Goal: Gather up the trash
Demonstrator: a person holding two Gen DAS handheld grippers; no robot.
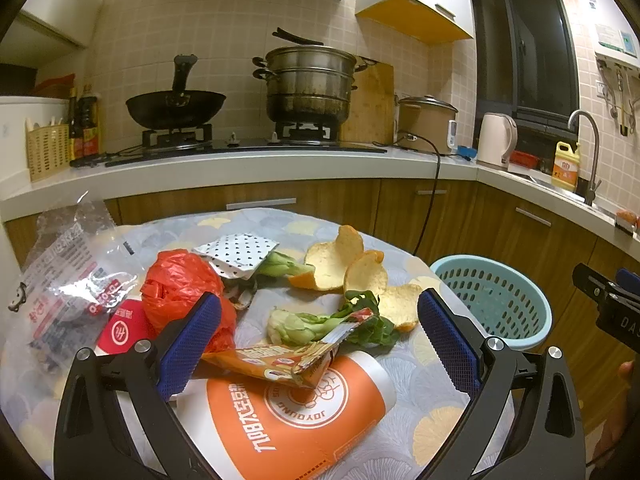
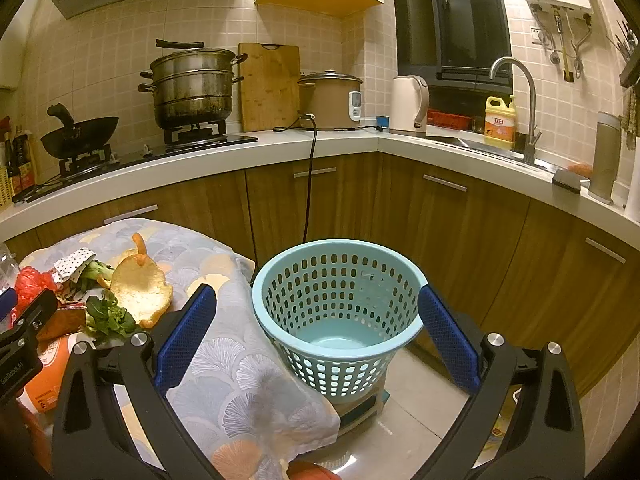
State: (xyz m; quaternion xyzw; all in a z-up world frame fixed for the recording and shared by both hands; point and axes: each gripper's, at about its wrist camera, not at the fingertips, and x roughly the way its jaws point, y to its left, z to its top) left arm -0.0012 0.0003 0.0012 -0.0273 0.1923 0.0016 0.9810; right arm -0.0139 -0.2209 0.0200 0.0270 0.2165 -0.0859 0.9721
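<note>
On the patterned grey tablecloth (image 1: 400,420) lies the trash: an orange paper cup (image 1: 296,416) on its side, an orange snack wrapper (image 1: 276,360) across it, green vegetable scraps (image 1: 320,326), pale orange peels (image 1: 340,260) and a crumpled red plastic bag (image 1: 176,284). The left gripper (image 1: 320,344) hovers above them, jaws wide apart and empty (as are the right gripper's (image 2: 316,344)), beside the perforated light-blue plastic basket (image 2: 340,264) on the floor

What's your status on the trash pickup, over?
Left gripper open above the orange cup and snack wrapper. Right gripper open, facing the blue basket, which looks empty. All trash on the table. Nothing blocking.
</note>
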